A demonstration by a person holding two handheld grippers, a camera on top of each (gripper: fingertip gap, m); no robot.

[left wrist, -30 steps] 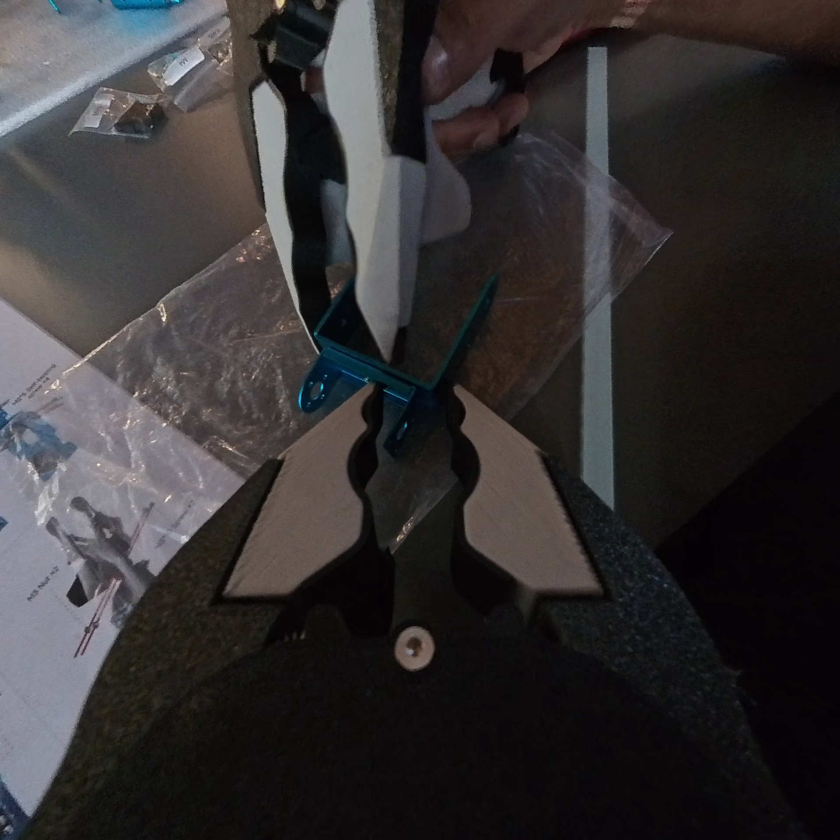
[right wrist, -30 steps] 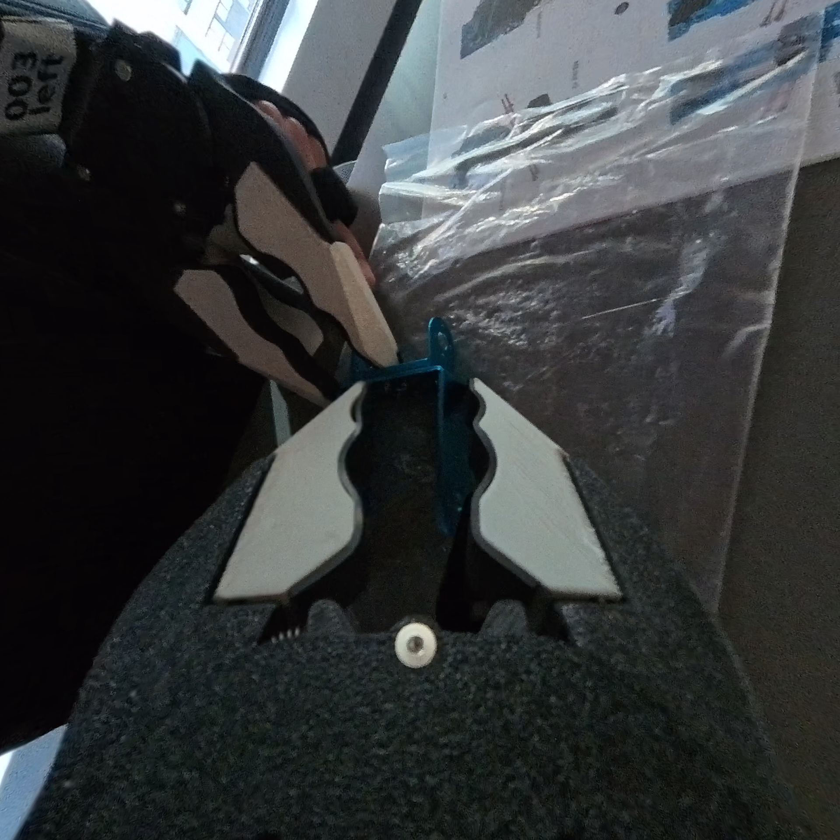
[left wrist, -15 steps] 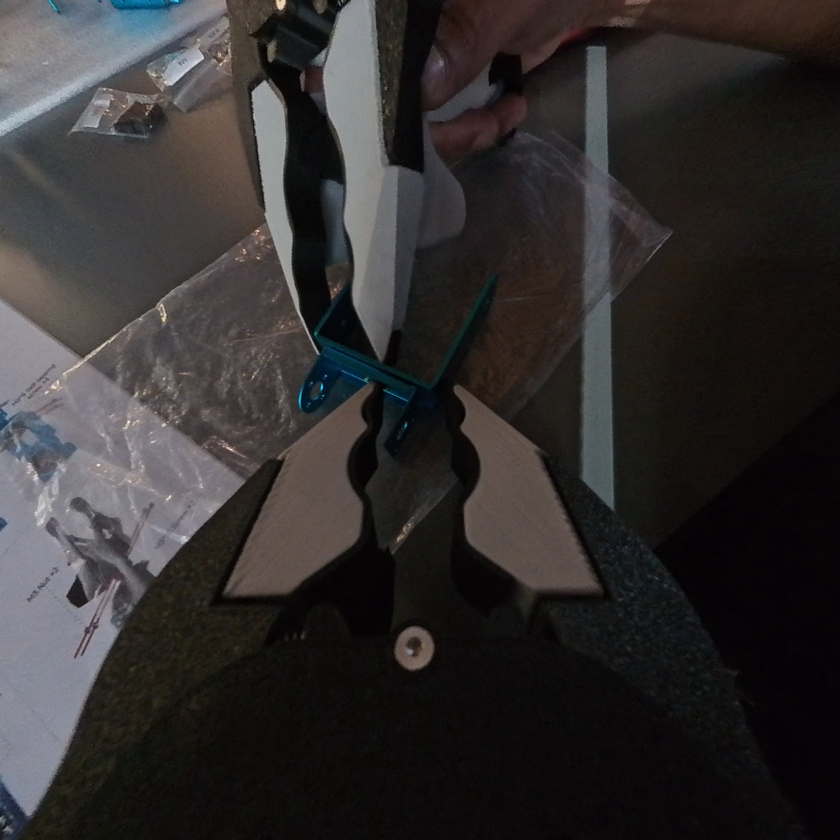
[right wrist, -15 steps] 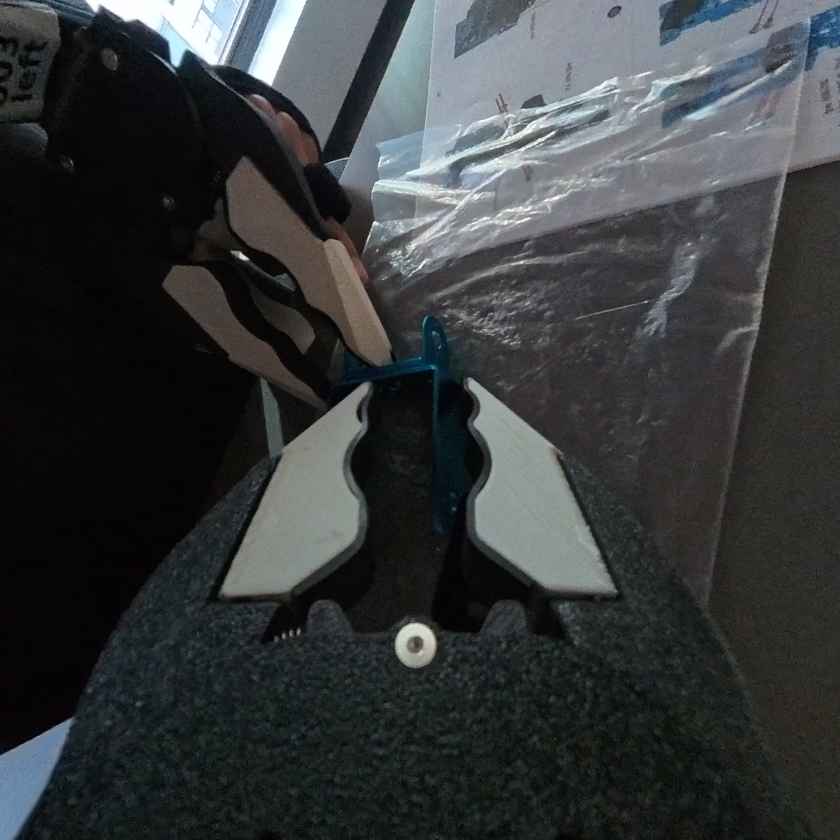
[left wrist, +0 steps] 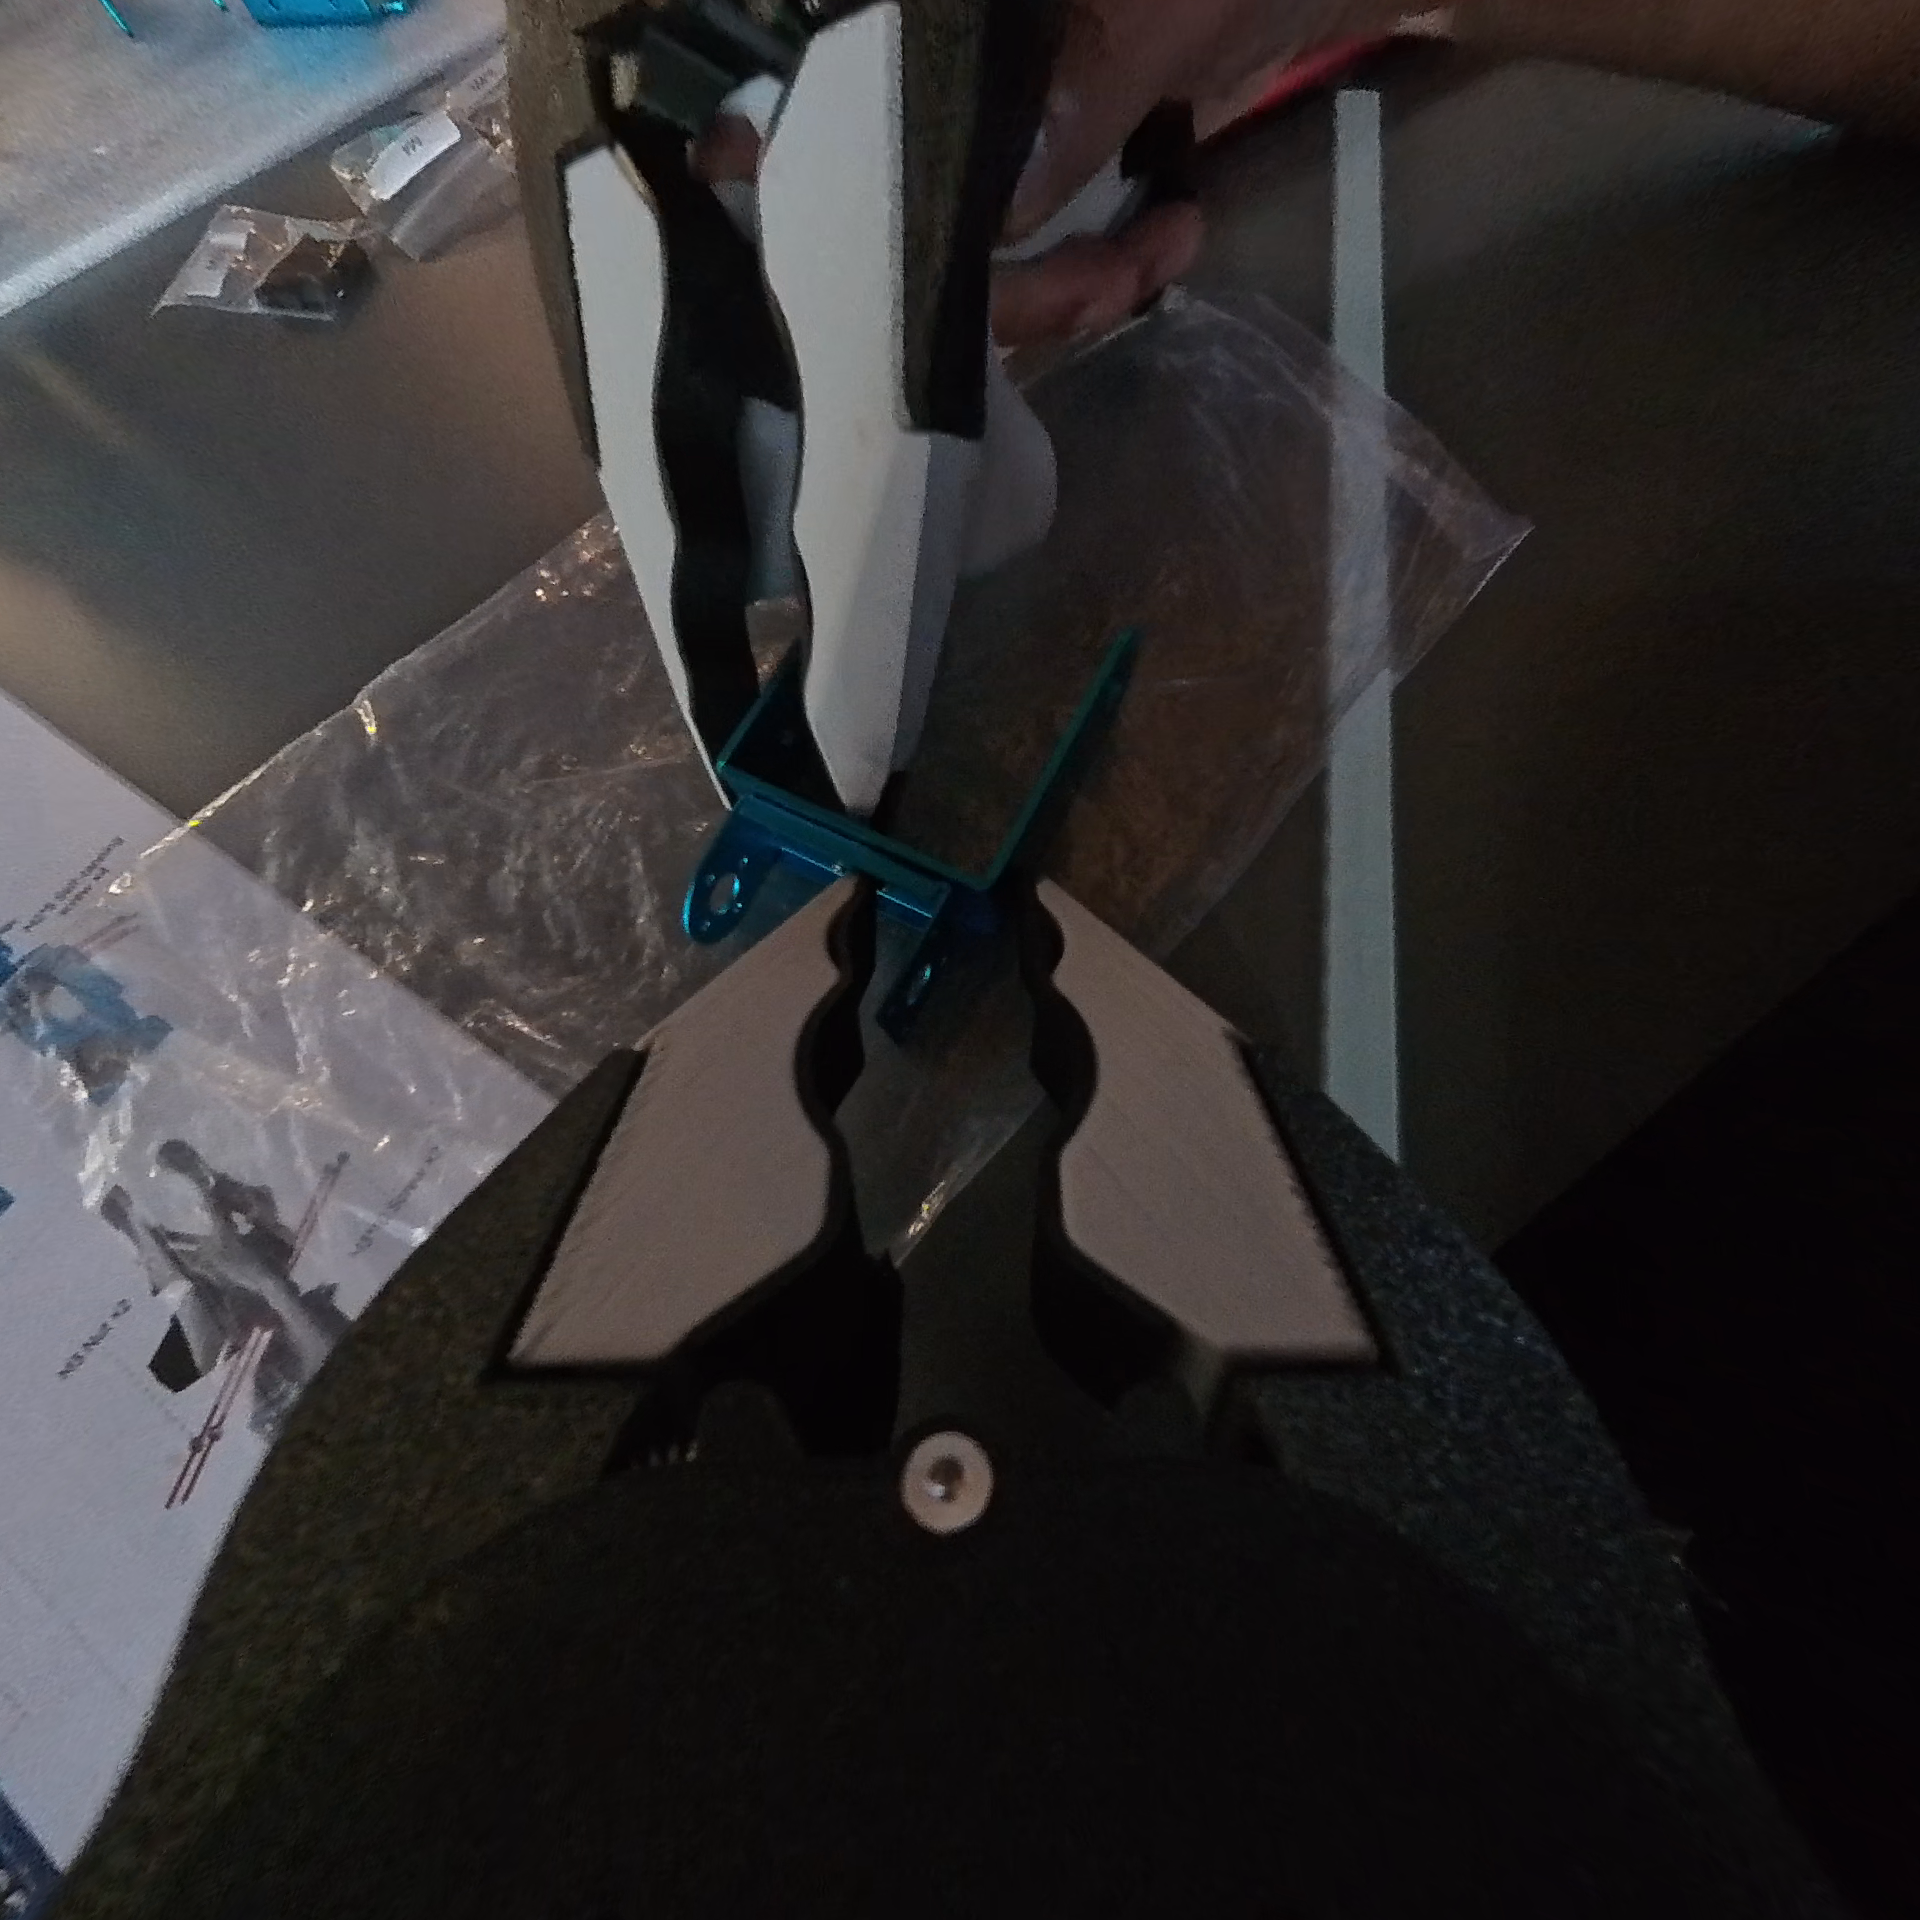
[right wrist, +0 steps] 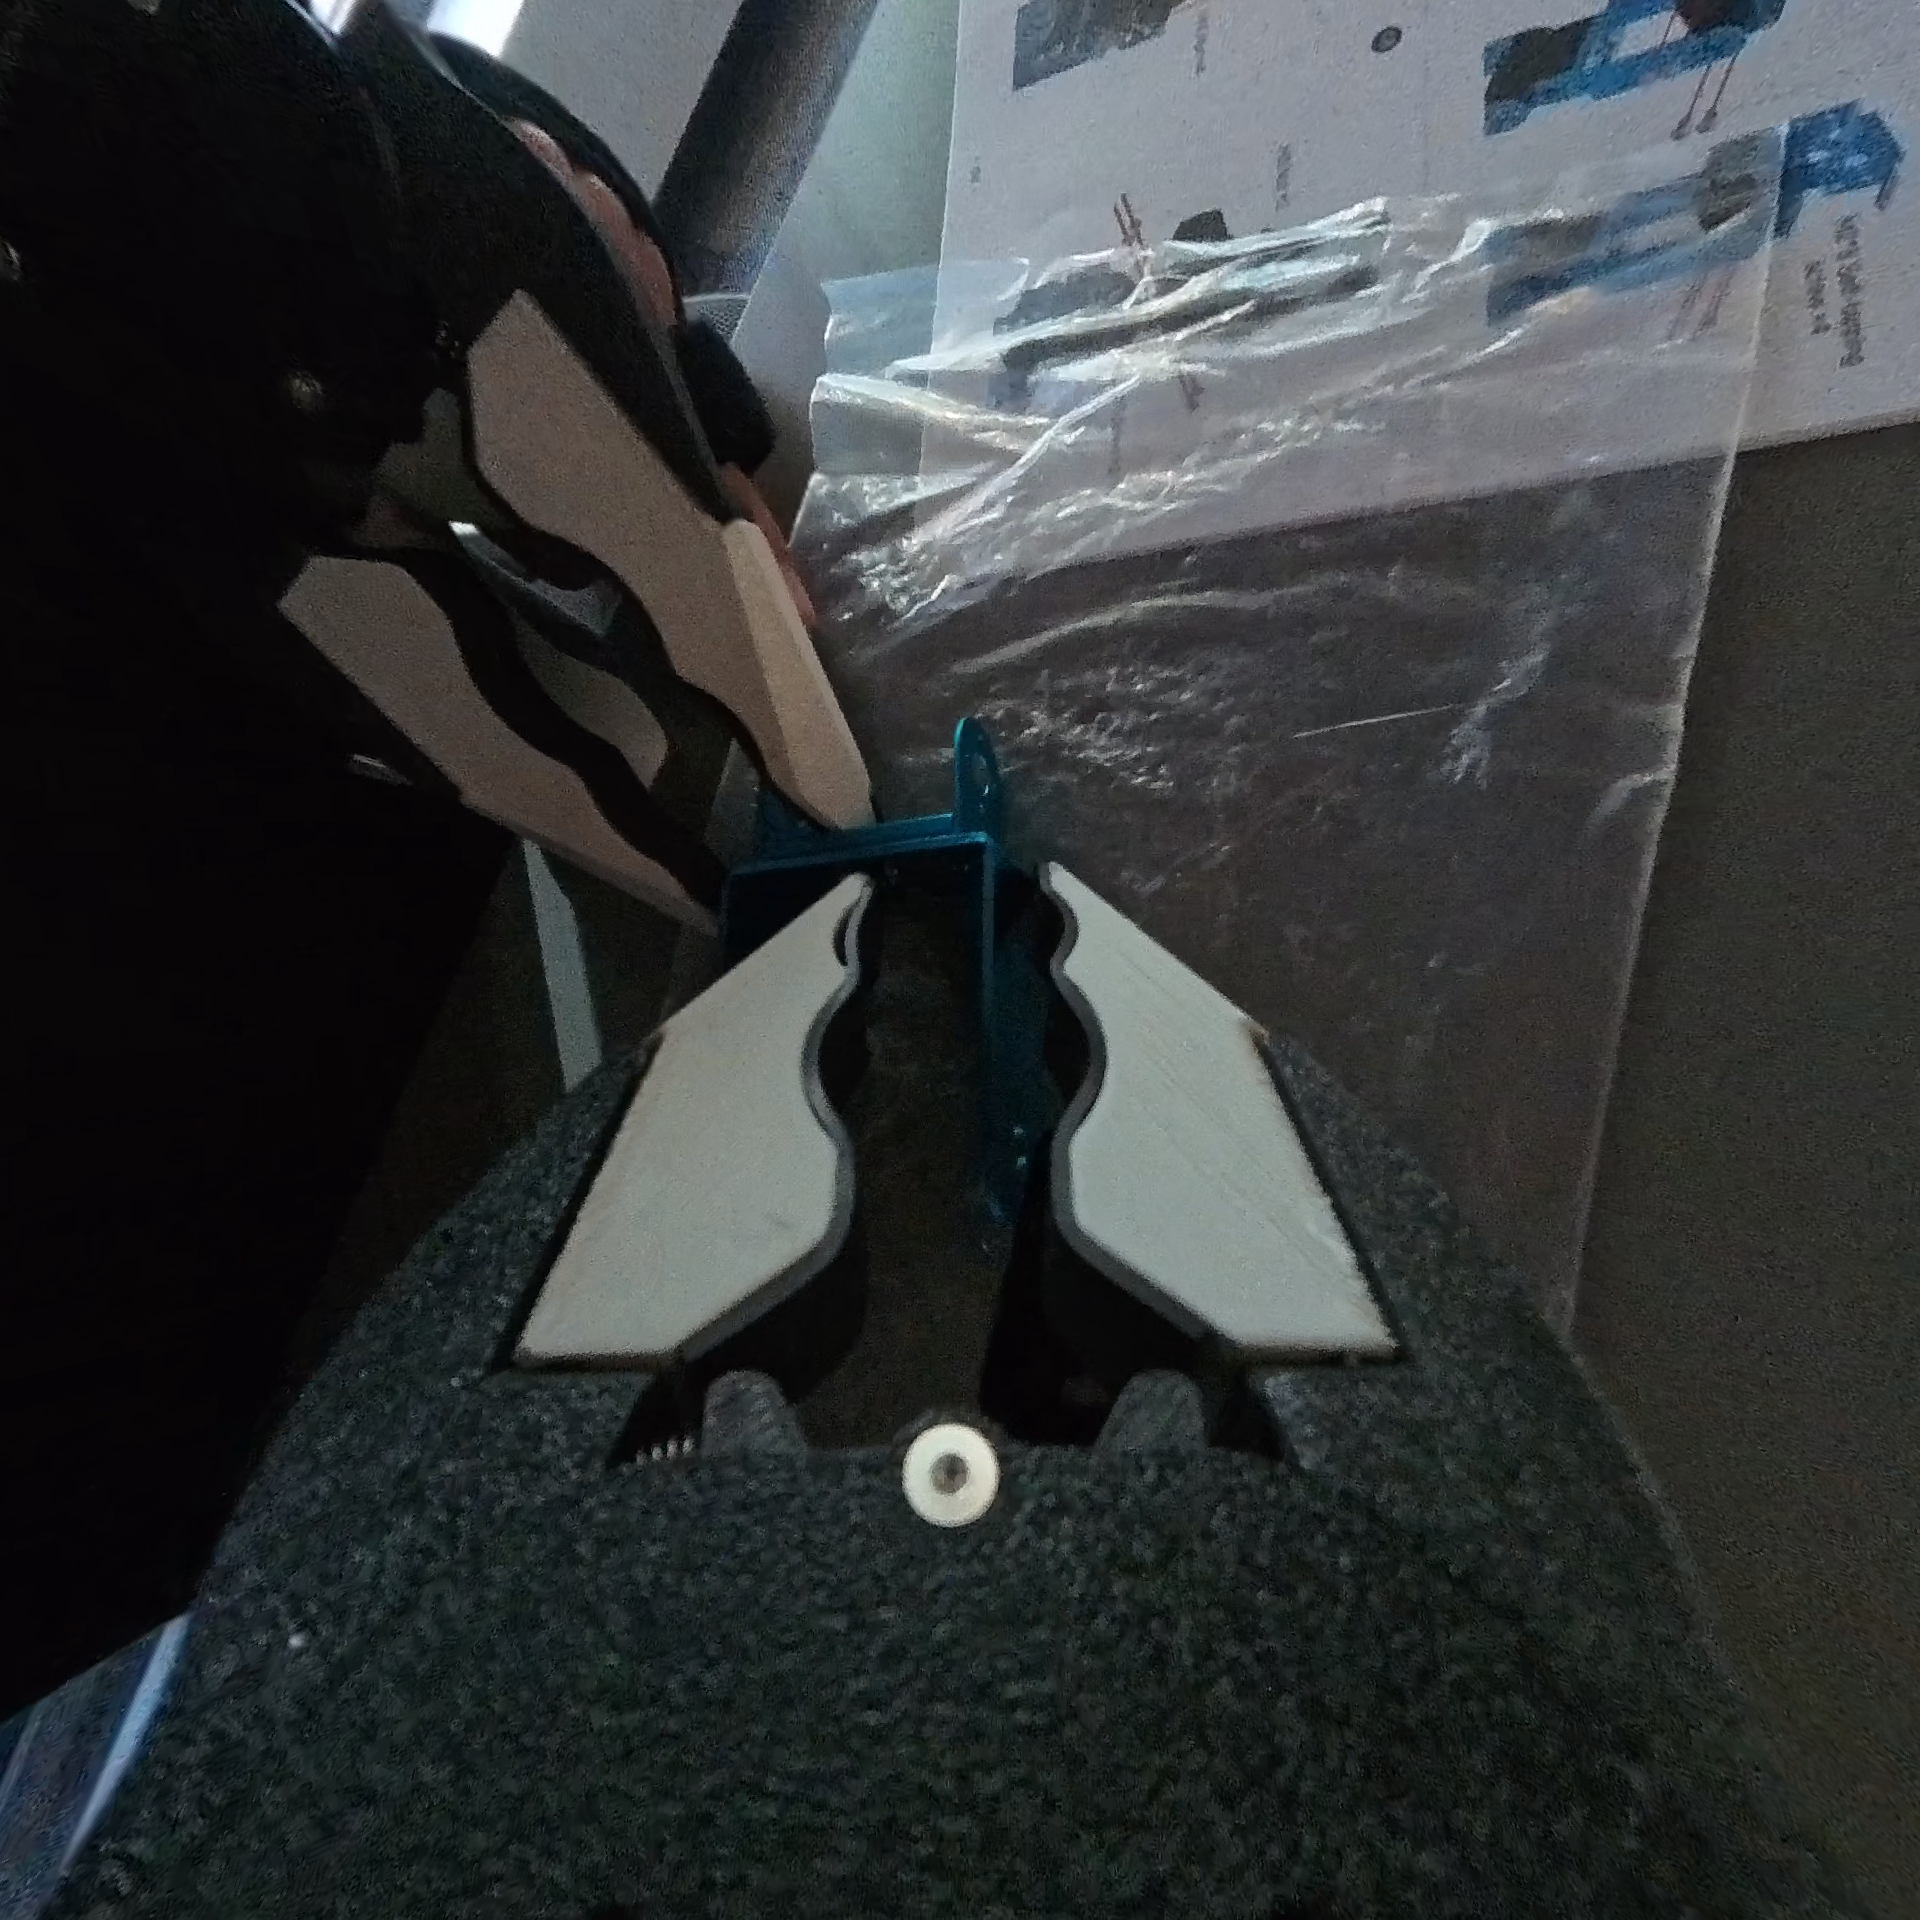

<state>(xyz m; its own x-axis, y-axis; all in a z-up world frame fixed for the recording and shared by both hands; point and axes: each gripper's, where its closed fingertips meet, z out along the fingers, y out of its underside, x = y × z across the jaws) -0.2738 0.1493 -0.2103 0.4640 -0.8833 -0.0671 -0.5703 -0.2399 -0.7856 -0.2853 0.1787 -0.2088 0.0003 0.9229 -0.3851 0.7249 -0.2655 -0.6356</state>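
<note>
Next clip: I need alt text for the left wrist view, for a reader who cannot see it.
A blue bracket sits at the tips of the left gripper, over a clear bag on a dark table. The right gripper, held by a hand, comes in from above, fingertips around one bracket wall. A printed sheet lies at left.

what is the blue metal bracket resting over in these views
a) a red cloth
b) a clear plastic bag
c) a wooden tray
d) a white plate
b: the blue metal bracket sits between both grippers' fingertips, over a crinkled clear plastic bag spread on the dark table, partly covering a printed sheet.
</note>
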